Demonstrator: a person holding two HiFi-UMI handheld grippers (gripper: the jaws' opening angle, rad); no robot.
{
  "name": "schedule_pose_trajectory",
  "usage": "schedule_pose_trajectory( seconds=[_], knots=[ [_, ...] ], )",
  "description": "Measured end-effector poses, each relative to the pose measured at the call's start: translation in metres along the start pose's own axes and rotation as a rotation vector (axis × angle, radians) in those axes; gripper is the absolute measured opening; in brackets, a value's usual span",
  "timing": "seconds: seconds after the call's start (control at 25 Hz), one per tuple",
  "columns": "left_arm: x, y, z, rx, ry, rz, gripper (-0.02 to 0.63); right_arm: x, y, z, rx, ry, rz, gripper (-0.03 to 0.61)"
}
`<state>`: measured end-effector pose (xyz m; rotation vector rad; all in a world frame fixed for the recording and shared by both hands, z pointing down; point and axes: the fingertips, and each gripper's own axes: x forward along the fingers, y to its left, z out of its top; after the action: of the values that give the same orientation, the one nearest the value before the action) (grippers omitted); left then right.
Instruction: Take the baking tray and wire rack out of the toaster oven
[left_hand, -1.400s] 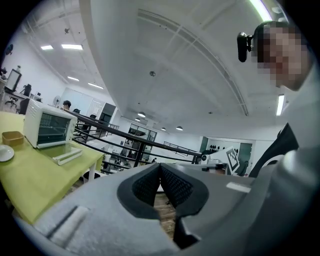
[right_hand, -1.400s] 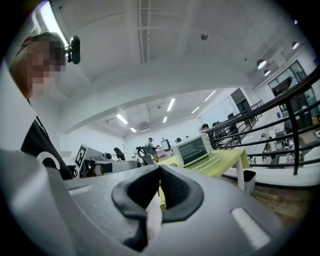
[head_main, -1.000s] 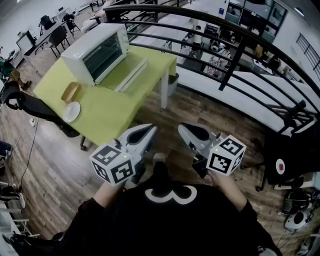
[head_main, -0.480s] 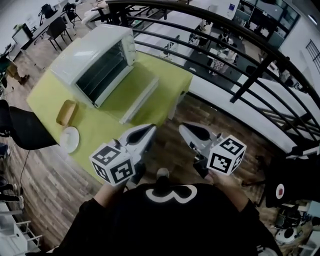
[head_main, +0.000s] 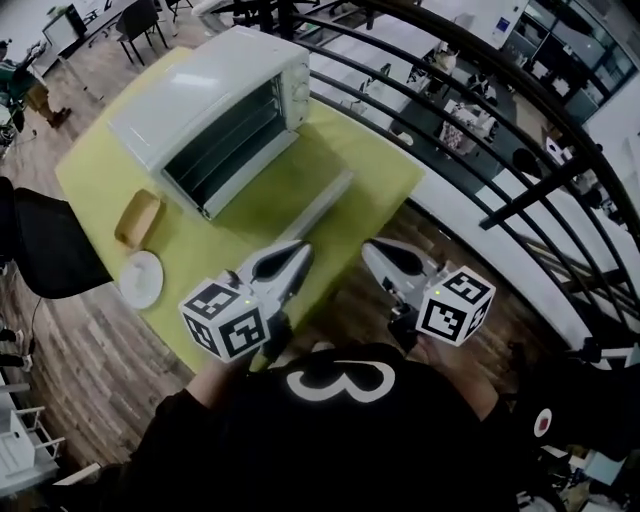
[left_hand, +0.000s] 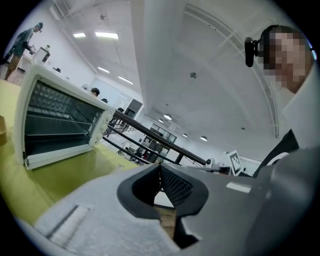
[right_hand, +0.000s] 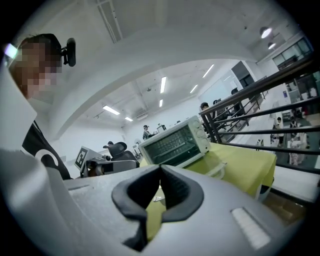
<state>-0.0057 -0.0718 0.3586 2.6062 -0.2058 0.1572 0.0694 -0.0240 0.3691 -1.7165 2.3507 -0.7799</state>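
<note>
Pale yellow-green across the worktop (head_main: 370, 160). White on the toaster oven (head_main: 200, 90), dark inside, crossed by thin pale lines. Tan on the small block (head_main: 139, 218); white on the round plate (head_main: 140, 278). Light grey on left gripper (head_main: 297, 250) and right gripper (head_main: 372, 248), black-and-white square markers on both. Brown plank pattern on the floor (head_main: 90, 350). Black on the railing (head_main: 545, 183).

The head view looks steeply down from above the person's chest. The toaster oven (head_main: 215, 115) sits at 11 o'clock on the yellow-green surface (head_main: 375, 160). The left hand-held gripper (head_main: 300, 250) and right hand-held gripper (head_main: 372, 250) are close under the lens at 6 o'clock. Each gripper view rides just behind its own jaws and faces almost level along them. The left one has the oven near, at 9 o'clock, the right one farther off, at 12 o'clock. All three share the oven, the surface and the black railing (head_main: 545, 187).
</note>
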Motion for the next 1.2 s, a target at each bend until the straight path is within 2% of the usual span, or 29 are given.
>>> schedule_pose_trajectory(
  seconds=[0.4,0.52,0.72,1.0,1.08,1.12,1.2],
  knots=[
    [0.004,0.063,0.036,-0.045,-0.131,0.196,0.012,0.077,-0.028,0.034,0.035,0.041,0.16,0.003],
    [0.008,0.086,0.052,-0.103,-0.19,0.258,0.014,0.104,-0.045,0.048,0.056,0.064,0.198,0.003],
    [0.007,0.129,0.062,-0.212,-0.322,0.408,0.014,0.142,-0.075,0.066,0.073,0.114,0.281,0.003],
    [0.012,0.184,0.074,-0.361,-0.438,0.514,0.018,0.211,-0.106,0.088,0.085,0.193,0.364,0.005],
    [0.01,0.195,0.073,-0.405,-0.48,0.53,0.05,0.226,-0.112,0.086,0.103,0.216,0.373,0.069],
    [0.008,0.2,0.072,-0.432,-0.503,0.533,0.093,0.233,-0.115,0.084,0.118,0.228,0.375,0.08],
    [0.005,0.209,0.073,-0.474,-0.549,0.545,0.12,0.248,-0.122,0.08,0.152,0.248,0.375,0.1]
  ],
)
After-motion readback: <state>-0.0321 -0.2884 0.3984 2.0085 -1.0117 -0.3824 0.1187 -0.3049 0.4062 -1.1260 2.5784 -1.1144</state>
